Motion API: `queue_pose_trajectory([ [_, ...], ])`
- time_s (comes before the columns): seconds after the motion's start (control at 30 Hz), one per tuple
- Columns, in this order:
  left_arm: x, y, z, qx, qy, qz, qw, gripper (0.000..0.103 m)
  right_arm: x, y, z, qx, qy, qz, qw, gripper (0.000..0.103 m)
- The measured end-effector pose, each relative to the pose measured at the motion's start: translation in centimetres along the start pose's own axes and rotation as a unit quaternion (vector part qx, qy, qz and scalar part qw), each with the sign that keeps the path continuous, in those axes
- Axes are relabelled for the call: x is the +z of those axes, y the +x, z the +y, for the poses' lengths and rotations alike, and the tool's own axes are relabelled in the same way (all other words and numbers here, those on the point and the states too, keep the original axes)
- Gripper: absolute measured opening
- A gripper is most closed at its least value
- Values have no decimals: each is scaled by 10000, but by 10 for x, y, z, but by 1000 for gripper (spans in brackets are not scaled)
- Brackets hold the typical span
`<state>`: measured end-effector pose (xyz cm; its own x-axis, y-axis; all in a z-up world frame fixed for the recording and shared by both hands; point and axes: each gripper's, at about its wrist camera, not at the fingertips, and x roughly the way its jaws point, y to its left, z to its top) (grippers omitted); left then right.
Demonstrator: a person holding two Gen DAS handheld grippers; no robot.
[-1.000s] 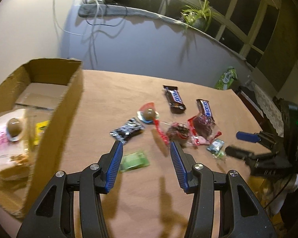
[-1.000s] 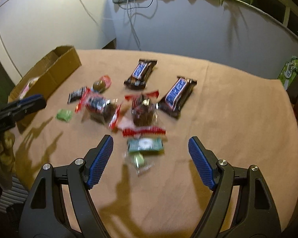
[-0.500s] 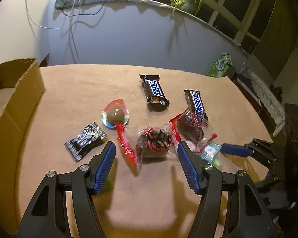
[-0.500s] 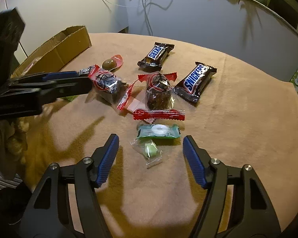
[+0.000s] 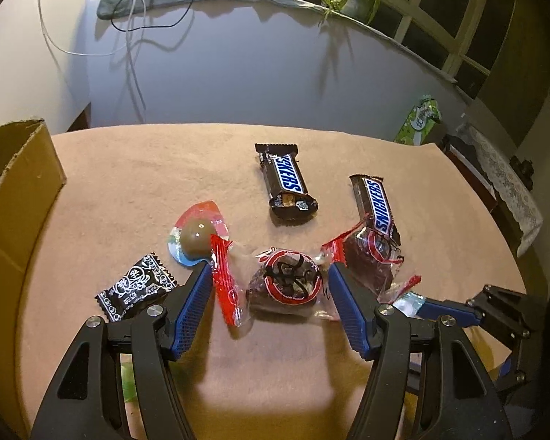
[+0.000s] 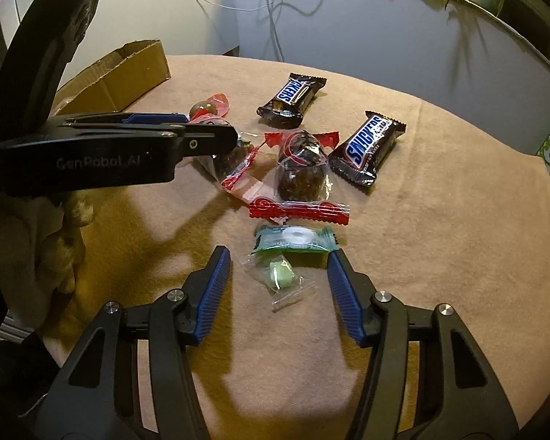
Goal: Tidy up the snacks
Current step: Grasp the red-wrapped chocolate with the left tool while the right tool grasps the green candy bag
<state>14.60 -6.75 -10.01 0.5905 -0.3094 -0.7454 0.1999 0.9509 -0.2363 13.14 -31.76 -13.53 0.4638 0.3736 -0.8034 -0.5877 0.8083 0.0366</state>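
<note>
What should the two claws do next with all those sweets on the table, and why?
Probably close each claw on what lies between its fingers. The left claw straddles a clear-wrapped chocolate cake, pads not yet touching. The right claw, which has just been closing, brackets a small green candy, also untouched. Both look lined up, and the cardboard box waits nearby.
</note>
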Motion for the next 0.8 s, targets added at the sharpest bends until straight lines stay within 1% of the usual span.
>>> queue_pose_trajectory([
  [0.13,0,9,-4,74,95,83,9999,68,0,2,0,-6,-8,9,10000,57],
  [0.17,-1,13,-5,50,121,162,9998,65,0,1,0,-14,-16,9,10000,54],
  [0.2,-3,13,-7,108,203,140,9996,56,-1,1,1,-14,-29,16,10000,49],
  [0.23,-3,13,-10,111,289,135,9994,51,-1,1,1,-10,-31,18,10000,48],
  [0.33,-6,12,-18,171,491,101,9986,49,-3,-1,-1,16,-14,20,10000,43],
  [0.43,-5,10,-17,136,489,106,9987,47,-3,-2,-1,18,17,-3,10000,36],
  [0.47,-5,10,-16,128,477,103,9987,47,-3,-2,-2,28,30,-5,10000,26],
  [0.63,-7,3,-18,108,500,25,9987,46,-5,-4,-2,39,48,-37,10000,26],
  [0.8,-8,-5,-15,22,415,-19,9991,45,-8,-11,-4,78,173,-88,9998,26],
])
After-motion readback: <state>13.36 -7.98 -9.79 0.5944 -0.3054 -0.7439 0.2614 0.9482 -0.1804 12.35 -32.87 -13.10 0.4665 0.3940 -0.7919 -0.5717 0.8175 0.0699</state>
